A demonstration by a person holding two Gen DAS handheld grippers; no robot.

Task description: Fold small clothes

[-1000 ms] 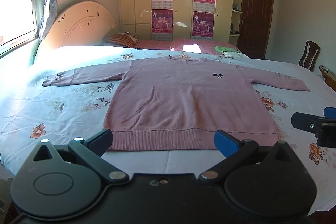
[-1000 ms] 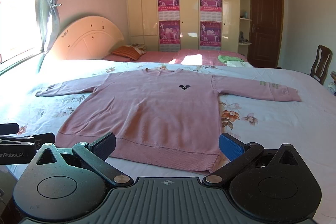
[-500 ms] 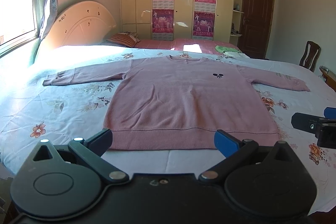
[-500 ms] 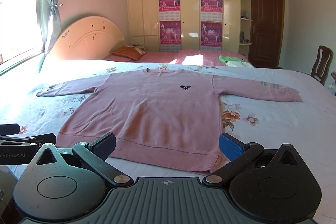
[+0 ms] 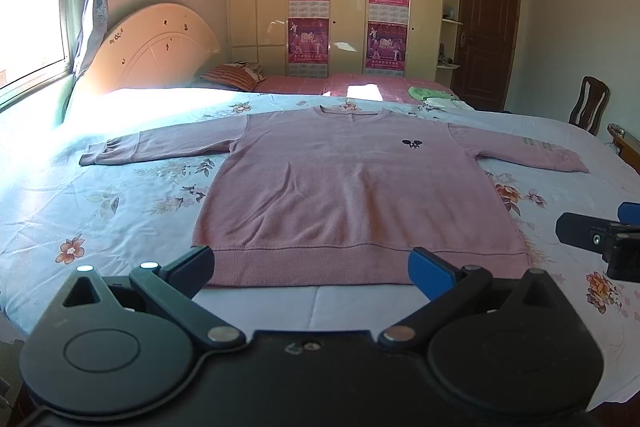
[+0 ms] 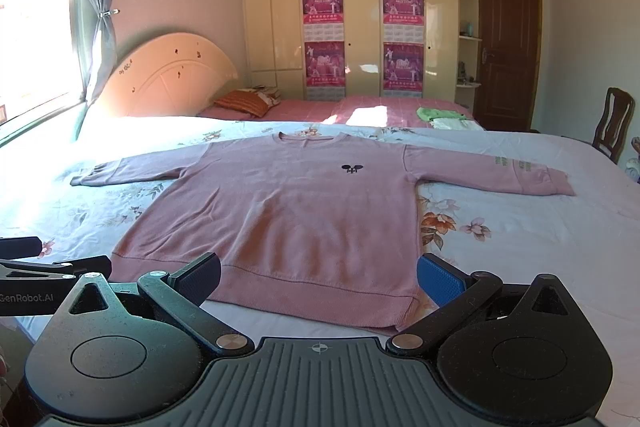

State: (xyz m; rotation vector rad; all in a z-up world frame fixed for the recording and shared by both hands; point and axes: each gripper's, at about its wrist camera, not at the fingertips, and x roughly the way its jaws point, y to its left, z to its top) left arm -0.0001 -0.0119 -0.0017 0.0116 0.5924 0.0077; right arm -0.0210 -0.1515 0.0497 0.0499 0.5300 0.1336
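A pink sweater (image 5: 352, 195) lies flat and face up on the floral bed sheet (image 5: 100, 211), both sleeves stretched out sideways and the ribbed hem (image 5: 320, 265) nearest the cameras. The left gripper (image 5: 310, 269) hovers at the hem with its jaws spread wide and nothing between them; the right gripper (image 6: 318, 277) stands likewise, jaws spread and empty, just over the hem's right corner (image 6: 404, 311). No fold is yet made. Risks, as judged from this layout: the knit is soft and thin against the sheet, so a low pinch may take up the bed sheet together with the hem — the garment would then drag rather than lift. A pinch of the top layer alone would separate front from back and leave a bagged fold. The sleeves lie well apart from the body; lifting the hem first may pull them askew. The two grippers sit near each other at the edge — a crossing move could make them collide.
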